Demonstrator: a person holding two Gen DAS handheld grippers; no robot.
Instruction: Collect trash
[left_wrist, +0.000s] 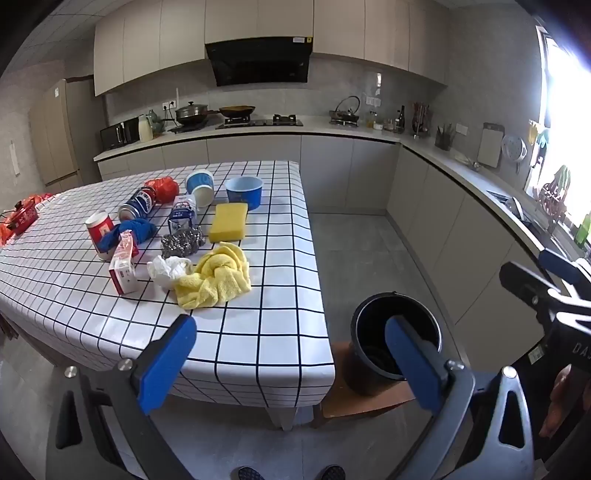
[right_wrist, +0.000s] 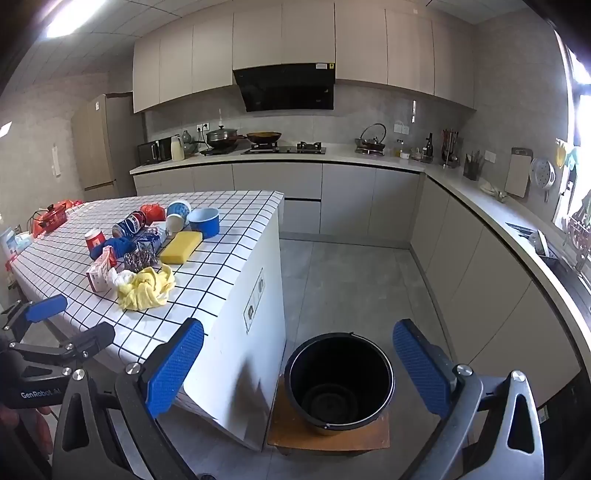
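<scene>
Trash: we see cartons, cups, a can (left_wrist: 138, 205) and a crumpled tissue (left_wrist: 166, 268) scattered on the checked worktop (left_wrist: 266, 325).
Bucket: our black bucket (right_wrist: 339, 382) stands empty on a low wooden stool (right_wrist: 328, 437) beside the worktop.
Left gripper (left_wrist: 291, 363): jaws spread wide, nothing between them.
Right gripper (right_wrist: 297, 367): jaws spread wide, holding nothing.

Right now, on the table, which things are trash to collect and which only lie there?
Trash, likely: crumpled tissue, soda can, milk carton, red paper cup; it goes into the black bucket.
Lying about: yellow sponge, yellow cloth, steel scourer.
</scene>
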